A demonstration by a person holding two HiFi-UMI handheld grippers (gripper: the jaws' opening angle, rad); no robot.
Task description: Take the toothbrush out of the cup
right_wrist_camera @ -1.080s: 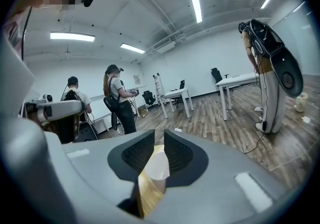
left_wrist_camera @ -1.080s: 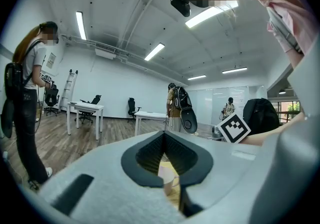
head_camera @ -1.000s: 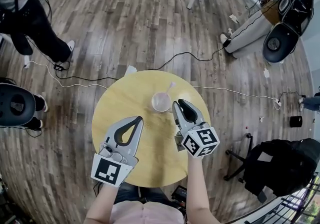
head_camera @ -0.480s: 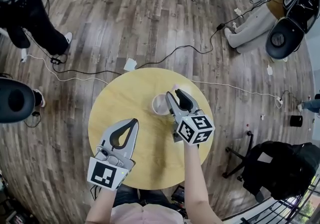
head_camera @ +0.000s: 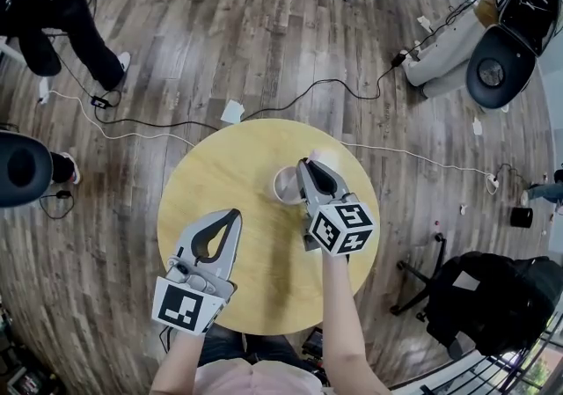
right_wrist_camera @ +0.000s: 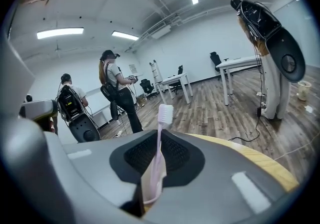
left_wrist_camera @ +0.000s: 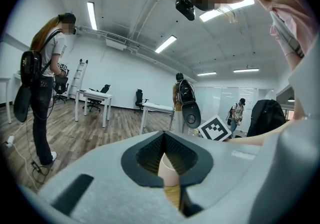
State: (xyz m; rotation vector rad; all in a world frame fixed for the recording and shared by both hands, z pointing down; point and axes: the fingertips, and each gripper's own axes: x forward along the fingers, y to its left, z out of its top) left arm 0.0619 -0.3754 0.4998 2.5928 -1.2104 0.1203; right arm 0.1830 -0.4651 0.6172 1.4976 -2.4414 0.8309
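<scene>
A pale translucent cup (head_camera: 283, 184) stands upright near the middle of the round yellow table (head_camera: 220, 173). A pink toothbrush (right_wrist_camera: 165, 113) stands in the cup (right_wrist_camera: 149, 188), its bristle head rising above the jaw tips. My right gripper (head_camera: 309, 164) is at the cup's right rim. Its jaws have just been closing and now pinch the toothbrush handle (right_wrist_camera: 159, 135). My left gripper (head_camera: 236, 214) hovers over the table's near left, shut and empty. In the left gripper view (left_wrist_camera: 164, 135) the cup (left_wrist_camera: 169, 167) shows beyond the jaws.
Cables (head_camera: 290, 94) and a scrap of paper (head_camera: 232, 112) lie on the wooden floor beyond the table. A black bag on a chair (head_camera: 501, 292) sits at the right. People stand at the far left (head_camera: 53, 15) and far right (head_camera: 493, 24). White desks stand further back.
My right gripper has moved forward to the cup's rim, and its jaws have narrowed around the toothbrush. The left gripper has sunk a little over the table's near side.
</scene>
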